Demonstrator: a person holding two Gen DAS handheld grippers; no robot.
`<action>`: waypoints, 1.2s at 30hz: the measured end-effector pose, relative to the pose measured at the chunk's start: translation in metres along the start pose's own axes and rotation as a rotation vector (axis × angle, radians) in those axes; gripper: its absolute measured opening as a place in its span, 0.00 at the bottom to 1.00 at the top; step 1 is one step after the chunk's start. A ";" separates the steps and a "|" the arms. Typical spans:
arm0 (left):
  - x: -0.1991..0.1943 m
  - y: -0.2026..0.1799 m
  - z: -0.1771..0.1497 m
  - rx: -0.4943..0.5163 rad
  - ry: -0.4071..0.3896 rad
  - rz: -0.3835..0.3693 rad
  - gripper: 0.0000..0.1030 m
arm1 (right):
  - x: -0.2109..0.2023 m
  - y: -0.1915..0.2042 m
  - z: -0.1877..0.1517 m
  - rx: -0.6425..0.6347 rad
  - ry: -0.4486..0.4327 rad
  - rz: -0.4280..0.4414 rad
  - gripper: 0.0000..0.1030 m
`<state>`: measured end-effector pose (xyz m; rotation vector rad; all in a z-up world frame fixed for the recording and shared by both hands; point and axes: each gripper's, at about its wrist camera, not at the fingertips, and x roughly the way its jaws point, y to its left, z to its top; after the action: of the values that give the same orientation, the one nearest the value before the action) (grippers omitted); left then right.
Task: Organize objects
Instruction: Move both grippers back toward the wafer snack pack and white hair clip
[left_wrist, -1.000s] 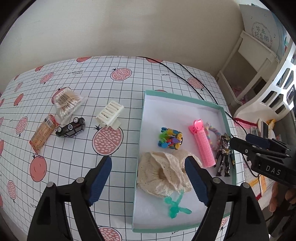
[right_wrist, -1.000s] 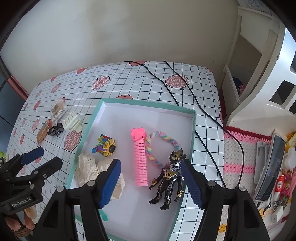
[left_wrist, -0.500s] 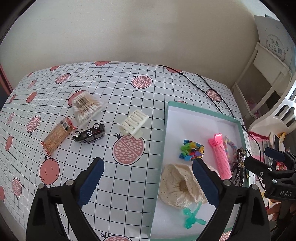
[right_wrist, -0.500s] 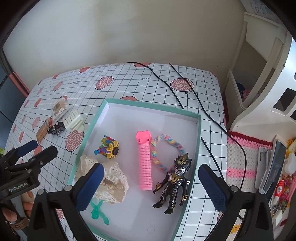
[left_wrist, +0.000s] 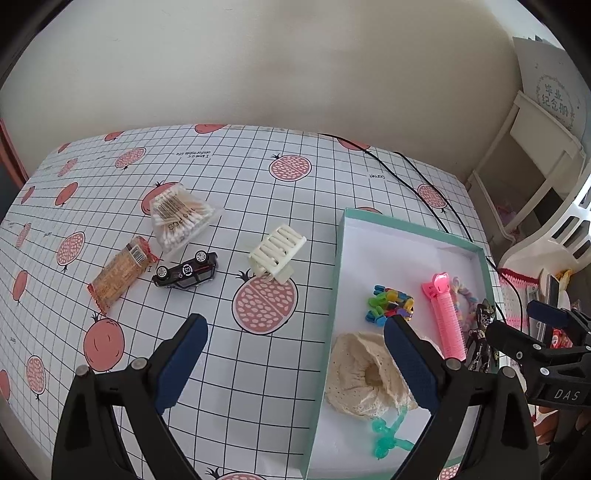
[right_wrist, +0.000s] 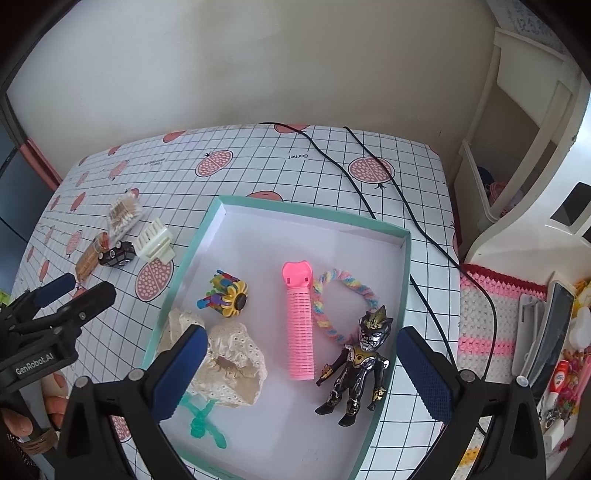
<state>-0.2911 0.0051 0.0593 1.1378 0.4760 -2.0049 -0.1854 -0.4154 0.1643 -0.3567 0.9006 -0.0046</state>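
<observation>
Left wrist view: swung leftward across the last second, away from the teal box (left_wrist: 334, 295) and toward the loose things on the counter (left_wrist: 258, 369). Left claw (left_wrist: 293, 325) gaping wide, empty, hovering above the counter just left of the box's left wall. Right wrist view: right claw (right_wrist: 301, 338) spread much wider than a second ago, also empty, poised over the box with the dark action figure (right_wrist: 356, 363) lying free between its tips and touching neither.

Likely meaning: figure just released into the box, joining the pink hair roller (right_wrist: 300, 321), pastel rope ring (right_wrist: 345, 295), colourful clip bundle (right_wrist: 225, 293), cream lace scrunchie (right_wrist: 229, 365) and green trinket (right_wrist: 205, 424).

Still outside, all left of the box: white hair claw clip (left_wrist: 276, 254) nearest the wall, black toy car (left_wrist: 184, 273) on its side further left, cotton swab pack (left_wrist: 181, 218) behind the car, orange snack packet (left_wrist: 118, 273) furthest out.

Judged roughly past halfway, four things remaining. Next pick probably the white clip or the car, given the left claw's new heading.
</observation>
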 end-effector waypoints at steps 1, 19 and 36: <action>-0.001 0.001 0.001 0.000 -0.001 -0.005 0.94 | -0.003 0.001 0.001 -0.001 -0.010 0.003 1.00; -0.019 0.100 0.039 -0.114 -0.060 -0.031 0.94 | -0.007 0.073 0.036 -0.036 -0.105 0.091 1.00; 0.021 0.171 0.055 -0.100 0.015 0.037 0.94 | 0.045 0.148 0.062 -0.050 -0.094 0.170 1.00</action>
<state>-0.1962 -0.1475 0.0790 1.0934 0.5522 -1.9201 -0.1306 -0.2645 0.1198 -0.3235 0.8366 0.1905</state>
